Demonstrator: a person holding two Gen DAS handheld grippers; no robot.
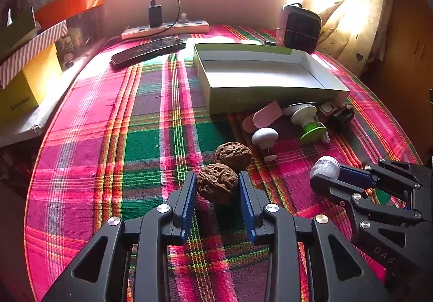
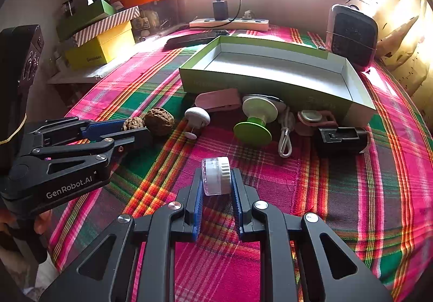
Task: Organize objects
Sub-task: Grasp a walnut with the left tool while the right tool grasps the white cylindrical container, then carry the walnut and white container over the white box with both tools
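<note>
My left gripper [image 1: 217, 184] is shut on a brown walnut [image 1: 216, 182] just above the plaid cloth; a second walnut [image 1: 233, 155] lies right behind it. My right gripper [image 2: 216, 180] is shut on a small clear jar with a white ribbed lid [image 2: 216, 174]. An open green box with a white inside [image 1: 270, 90] stands behind them, also in the right wrist view [image 2: 270, 85]. Before the box lie a white knob [image 2: 197, 116], a green-and-white spool [image 2: 254, 126], a pink case [image 2: 219, 98], a white cord [image 2: 285, 136] and a black block [image 2: 341, 136].
A phone [image 1: 148, 51], a power strip with a charger [image 1: 165, 28] and a dark speaker-like device [image 1: 299, 28] sit at the back of the table. Stacked yellow, striped and orange boxes [image 1: 29, 80] stand on the left. A curtain [image 1: 360, 4] hangs at the right.
</note>
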